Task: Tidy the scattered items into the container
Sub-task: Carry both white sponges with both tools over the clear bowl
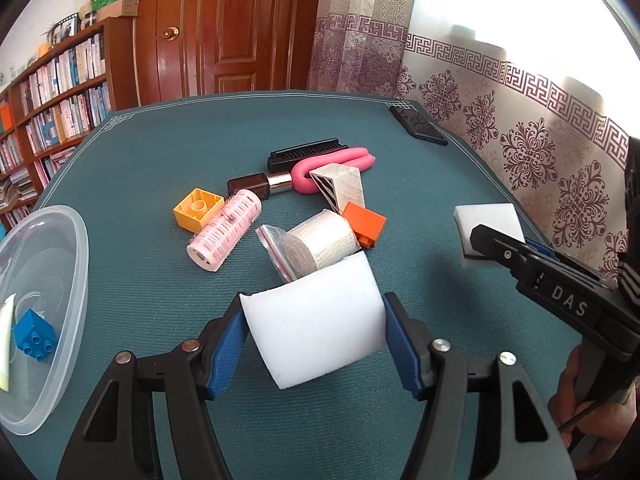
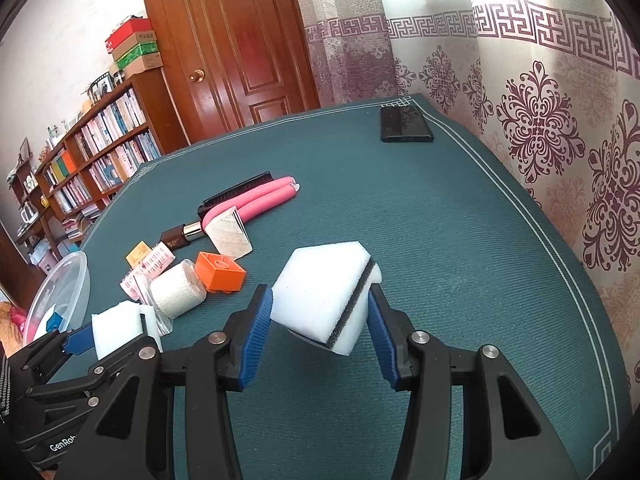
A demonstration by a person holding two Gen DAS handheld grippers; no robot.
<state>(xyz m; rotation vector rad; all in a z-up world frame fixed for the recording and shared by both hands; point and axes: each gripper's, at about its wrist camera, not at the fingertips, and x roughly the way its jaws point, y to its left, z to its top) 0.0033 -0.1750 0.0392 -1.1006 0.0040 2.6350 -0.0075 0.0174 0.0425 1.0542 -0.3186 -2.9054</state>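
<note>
Step in hand: transfer to container. Both tongs loaded. Left tongs (image 1: 314, 338) clamped approx. half-shut on plain white sponge (image 1: 316, 320), held just above worktop (image 1: 400, 160). Right tongs (image 2: 320, 320) likewise gripping white sponge w/ black strip (image 2: 320, 280), lifted, tilted. Clear container (image 1: 60, 300) sits at left edge, blue brick (image 1: 34, 336) inside. Remaining clutter mid-worktop. Next, in my judgement: carry left load over rim, release; right follows.

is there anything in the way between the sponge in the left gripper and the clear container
Nothing visible. The left gripper holds the white sponge, and only bare green mat lies between it and the clear container to its left. The scattered pile sits farther back.
</note>
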